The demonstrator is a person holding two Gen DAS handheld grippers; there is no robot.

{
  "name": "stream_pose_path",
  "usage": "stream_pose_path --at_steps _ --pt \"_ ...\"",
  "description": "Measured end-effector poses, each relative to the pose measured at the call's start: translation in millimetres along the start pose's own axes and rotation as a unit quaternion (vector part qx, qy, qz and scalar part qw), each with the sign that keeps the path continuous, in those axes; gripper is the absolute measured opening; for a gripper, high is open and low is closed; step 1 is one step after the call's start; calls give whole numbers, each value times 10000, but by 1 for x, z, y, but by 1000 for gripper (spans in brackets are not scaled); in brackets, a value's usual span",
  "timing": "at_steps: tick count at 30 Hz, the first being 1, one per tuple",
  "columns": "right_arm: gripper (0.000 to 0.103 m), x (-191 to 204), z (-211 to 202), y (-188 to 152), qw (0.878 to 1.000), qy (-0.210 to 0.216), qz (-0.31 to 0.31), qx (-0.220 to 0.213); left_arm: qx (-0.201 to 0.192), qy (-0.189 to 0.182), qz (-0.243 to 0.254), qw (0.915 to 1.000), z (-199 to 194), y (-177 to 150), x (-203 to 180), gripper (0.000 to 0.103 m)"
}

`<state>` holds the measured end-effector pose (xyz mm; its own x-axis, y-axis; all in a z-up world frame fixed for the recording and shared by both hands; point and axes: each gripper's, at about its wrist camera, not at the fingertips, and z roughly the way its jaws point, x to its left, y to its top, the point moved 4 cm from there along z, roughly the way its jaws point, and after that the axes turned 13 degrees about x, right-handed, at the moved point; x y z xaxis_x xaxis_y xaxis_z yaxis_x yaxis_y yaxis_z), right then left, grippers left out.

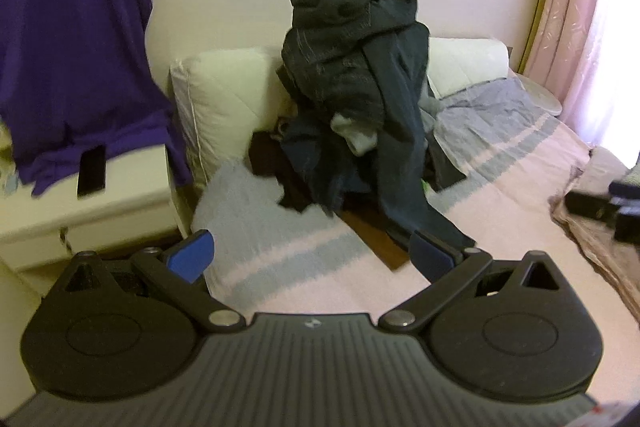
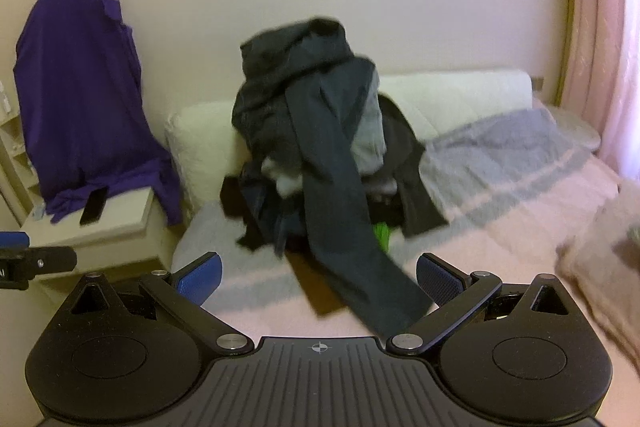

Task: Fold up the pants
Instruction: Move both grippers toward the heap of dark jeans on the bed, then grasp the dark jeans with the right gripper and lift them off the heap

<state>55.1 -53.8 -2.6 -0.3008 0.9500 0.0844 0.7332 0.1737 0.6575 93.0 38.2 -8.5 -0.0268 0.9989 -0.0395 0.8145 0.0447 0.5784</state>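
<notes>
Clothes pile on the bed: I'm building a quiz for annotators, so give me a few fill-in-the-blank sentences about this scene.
1. The clothes pile sits on the ____.
2. The garment draped left of the bed is ____ in colour.
3. Both the left hand-held gripper and the right hand-held gripper are ____, holding nothing.
4. A dark phone lies on the ____.

Missing words: bed; purple; open; nightstand

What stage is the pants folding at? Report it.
Nothing is folded: the dark pants drape down the clothes pile onto the bed. Left gripper and right gripper are both open and empty near the trailing leg. Grasping, spreading and folding all remain.
</notes>
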Motion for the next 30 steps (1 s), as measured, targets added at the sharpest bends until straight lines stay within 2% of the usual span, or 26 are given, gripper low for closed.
stream_pose_path --at_steps 3,6,10,13,17,21,25,26,27,28,29,30 --pt "101 0 19 40 9996 -95 -182 -171 -71 -17 121 9999 28 43 17 102" --pt "101 5 46 91 9977 -205 -530 -380 -123 -78 470 9988 71 97 31 102" --pt "101 9 100 169 9938 -417 -904 -491 -304 -205 912 9952 127 174 45 102" --pt "101 9 145 227 9897 -606 -1204 -489 -375 -416 1050 9929 169 238 57 102" --pt "101 8 204 300 9805 -866 -1693 -497 -695 -477 1691 9820 217 317 53 102" --pt "101 -1 255 352 9680 -1124 -2202 -419 -871 -738 2103 9709 254 362 44 102" --pt "99 -8 305 385 9601 -1156 -2542 -116 -863 -923 2285 9653 281 381 38 102" --pt "96 -9 317 390 9577 -1148 -2640 1 -825 -986 2293 9648 287 384 38 102" --pt "85 -10 326 392 9564 -1089 -2709 113 -821 -1005 2305 9644 290 385 37 102" --pt "67 -11 332 393 9566 -993 -2731 206 -852 -1037 2343 9628 293 387 36 102" --pt "58 -13 334 394 9589 -926 -2672 251 -889 -1096 2420 9600 296 388 34 102" --pt "37 -15 334 396 9618 -951 -2557 243 -913 -1122 2468 9582 298 389 34 101"
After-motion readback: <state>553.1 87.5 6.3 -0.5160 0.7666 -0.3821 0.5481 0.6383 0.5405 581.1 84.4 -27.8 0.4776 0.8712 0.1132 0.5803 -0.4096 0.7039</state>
